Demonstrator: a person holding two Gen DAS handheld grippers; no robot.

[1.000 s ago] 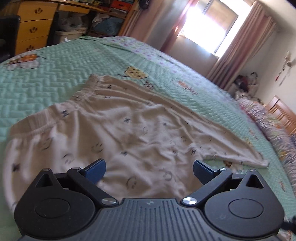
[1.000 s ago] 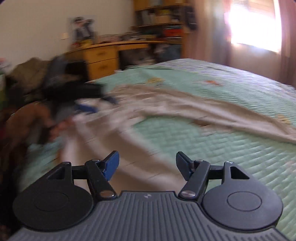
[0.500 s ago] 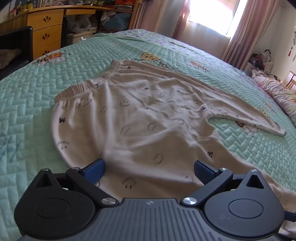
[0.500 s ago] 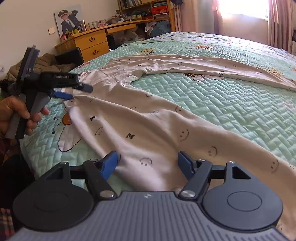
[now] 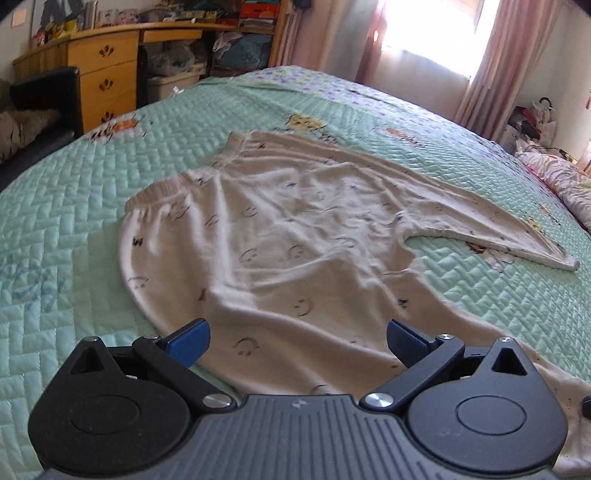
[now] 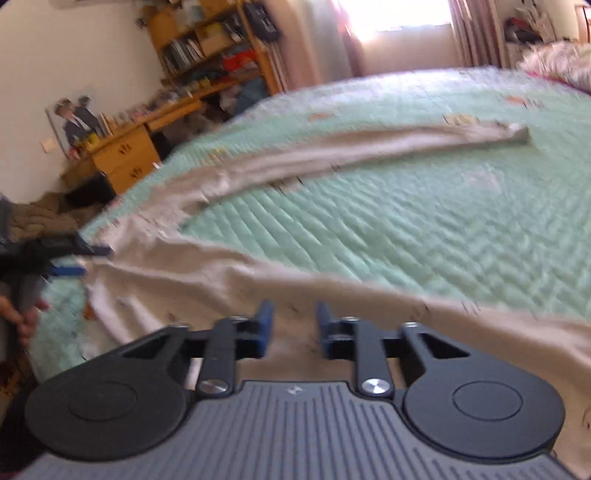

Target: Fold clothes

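Observation:
Cream pyjama trousers (image 5: 295, 243) with small smiley prints lie spread on the green quilted bedspread (image 5: 74, 206), waistband at the far left, one leg stretching right. My left gripper (image 5: 295, 341) is wide open and empty, just above the near edge of the trousers. In the right wrist view the trousers (image 6: 229, 273) lie across the bed with both legs apart. My right gripper (image 6: 291, 328) is half closed, its jaws a narrow gap apart, low over the near trouser leg. The left gripper (image 6: 79, 260) shows at the far left over the waist end.
A wooden desk with drawers (image 5: 107, 74) and a black chair (image 5: 44, 110) stand beyond the bed's left side. Curtains and a bright window (image 5: 436, 33) are at the back. Pillows and bedding (image 5: 561, 181) lie at the right. Shelves with books (image 6: 207, 48) stand behind.
My right gripper has narrowed from wide open to a small gap and swung right along the near leg. My left gripper has pulled back slightly, still open.

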